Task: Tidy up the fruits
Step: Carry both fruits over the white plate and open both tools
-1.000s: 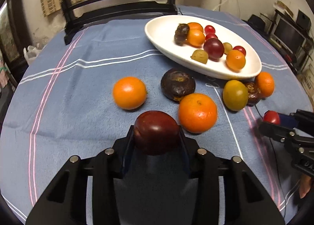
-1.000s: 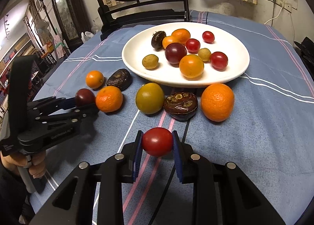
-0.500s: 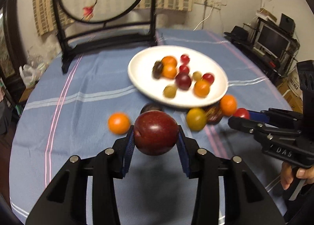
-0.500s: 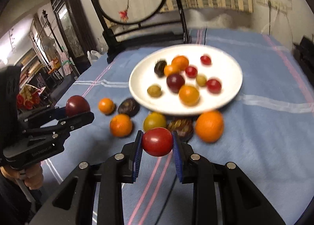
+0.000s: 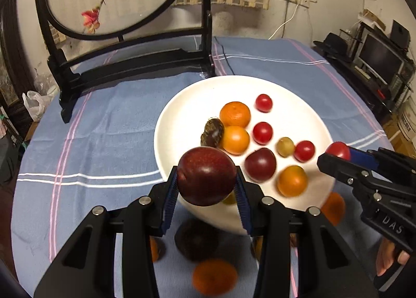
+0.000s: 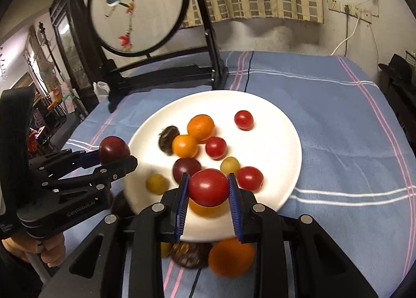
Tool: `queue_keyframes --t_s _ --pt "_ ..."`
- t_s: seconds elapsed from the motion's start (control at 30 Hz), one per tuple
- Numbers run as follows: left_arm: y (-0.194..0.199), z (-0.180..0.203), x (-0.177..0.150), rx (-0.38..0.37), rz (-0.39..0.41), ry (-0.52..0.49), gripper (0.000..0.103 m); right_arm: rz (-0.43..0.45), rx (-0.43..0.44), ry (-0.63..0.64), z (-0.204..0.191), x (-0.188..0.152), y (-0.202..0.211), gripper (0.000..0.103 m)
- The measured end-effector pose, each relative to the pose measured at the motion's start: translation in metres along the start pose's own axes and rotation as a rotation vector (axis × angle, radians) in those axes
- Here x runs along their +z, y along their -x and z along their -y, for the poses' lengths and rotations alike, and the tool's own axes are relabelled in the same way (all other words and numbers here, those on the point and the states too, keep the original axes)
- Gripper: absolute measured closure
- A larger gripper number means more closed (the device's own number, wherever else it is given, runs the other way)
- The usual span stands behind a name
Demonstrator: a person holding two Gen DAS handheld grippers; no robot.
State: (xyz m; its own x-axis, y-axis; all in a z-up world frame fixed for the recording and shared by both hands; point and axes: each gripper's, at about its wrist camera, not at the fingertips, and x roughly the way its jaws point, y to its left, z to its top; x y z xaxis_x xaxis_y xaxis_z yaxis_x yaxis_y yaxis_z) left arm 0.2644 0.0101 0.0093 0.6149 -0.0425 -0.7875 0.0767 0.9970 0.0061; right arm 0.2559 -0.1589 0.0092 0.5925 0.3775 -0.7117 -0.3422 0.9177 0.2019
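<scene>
Left gripper [image 5: 206, 186] pinches a round plum [image 5: 206, 176]; right gripper [image 6: 208, 192] pinches a tomato [image 6: 208, 187]; both above the plate's [image 5: 182, 116] near edge.

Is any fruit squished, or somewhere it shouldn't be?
Nothing looks squished or spilled. The plate sits flat with its fruit whole. A few fruits, like one orange, lie on the cloth beside it, not yet sorted. The left gripper holds a plum and the right gripper a tomato, both whole.
</scene>
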Motion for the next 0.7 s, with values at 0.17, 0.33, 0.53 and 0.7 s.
queue_keyframes --t_s 0.17,0.33,0.53,0.7 --pt "-0.025 -0.005 0.005 0.007 -0.030 0.022 0.063 -0.014 -0.006 -0.006 0.002 0.007 -0.021 0.073" --pt "-0.040 -0.008 0.005 0.015 -0.052 0.037 0.063 -0.032 -0.011 -0.002 0.000 0.011 -0.034 0.073" --pt "-0.047 -0.006 0.007 0.030 -0.059 0.042 0.063 -0.031 -0.031 0.015 -0.003 0.015 -0.043 0.072" --pt "-0.041 0.002 0.006 0.072 -0.023 0.042 0.042 0.033 -0.116 0.025 -0.001 0.014 -0.037 0.047"
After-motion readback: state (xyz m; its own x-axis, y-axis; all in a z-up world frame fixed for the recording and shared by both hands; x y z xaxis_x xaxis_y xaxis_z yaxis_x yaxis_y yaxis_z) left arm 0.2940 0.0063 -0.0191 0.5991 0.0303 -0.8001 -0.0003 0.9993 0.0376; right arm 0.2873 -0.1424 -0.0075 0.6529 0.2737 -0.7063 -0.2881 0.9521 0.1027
